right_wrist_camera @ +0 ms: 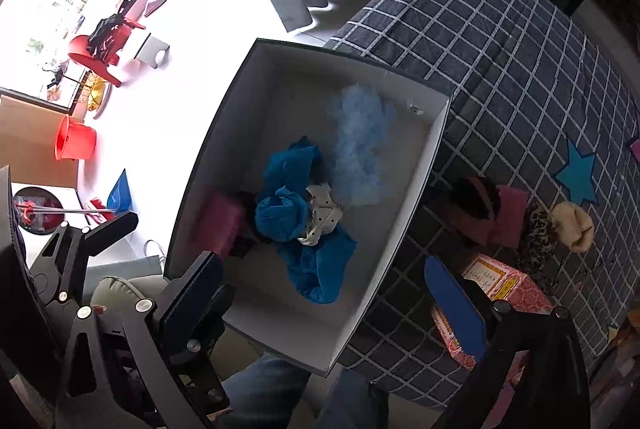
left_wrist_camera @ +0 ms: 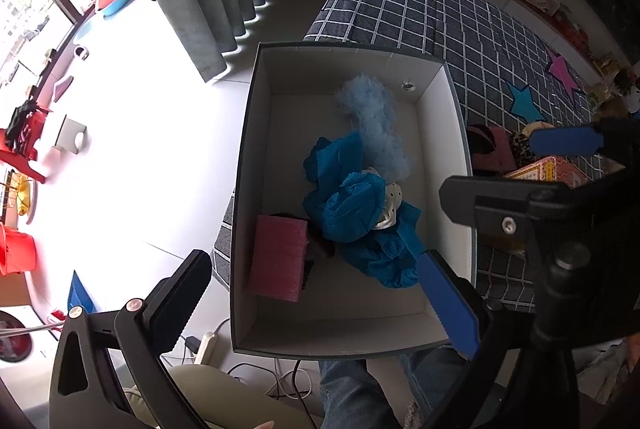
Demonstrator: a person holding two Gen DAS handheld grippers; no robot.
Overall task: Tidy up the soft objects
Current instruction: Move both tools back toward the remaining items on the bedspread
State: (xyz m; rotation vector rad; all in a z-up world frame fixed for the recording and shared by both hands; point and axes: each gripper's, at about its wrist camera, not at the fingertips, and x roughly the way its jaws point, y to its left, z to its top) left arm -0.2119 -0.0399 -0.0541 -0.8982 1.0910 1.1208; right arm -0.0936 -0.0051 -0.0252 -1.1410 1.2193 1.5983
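Observation:
A white-lined box with a dark rim (left_wrist_camera: 256,133) (right_wrist_camera: 208,157) holds soft things: a fluffy light-blue piece (left_wrist_camera: 376,121) (right_wrist_camera: 360,145), crumpled blue cloth (left_wrist_camera: 352,213) (right_wrist_camera: 316,269), a white dotted item (left_wrist_camera: 390,207) (right_wrist_camera: 322,217) and a pink foam block (left_wrist_camera: 278,257) (right_wrist_camera: 218,225). My left gripper (left_wrist_camera: 316,309) hangs open over the box's near end with nothing between its fingers. My right gripper (right_wrist_camera: 324,305) is open too, straddling the box's near right corner, and holds nothing. Its blue pad (left_wrist_camera: 566,141) shows at the right in the left wrist view.
The box rests on a dark checked cloth (right_wrist_camera: 500,49) with star cutouts (right_wrist_camera: 578,175). Beside the box lie a pink cloth (right_wrist_camera: 506,215), a leopard-print item (right_wrist_camera: 536,241), a cream hat (right_wrist_camera: 574,225) and a patterned pink carton (right_wrist_camera: 504,289). A person's jeans (left_wrist_camera: 352,389) are below.

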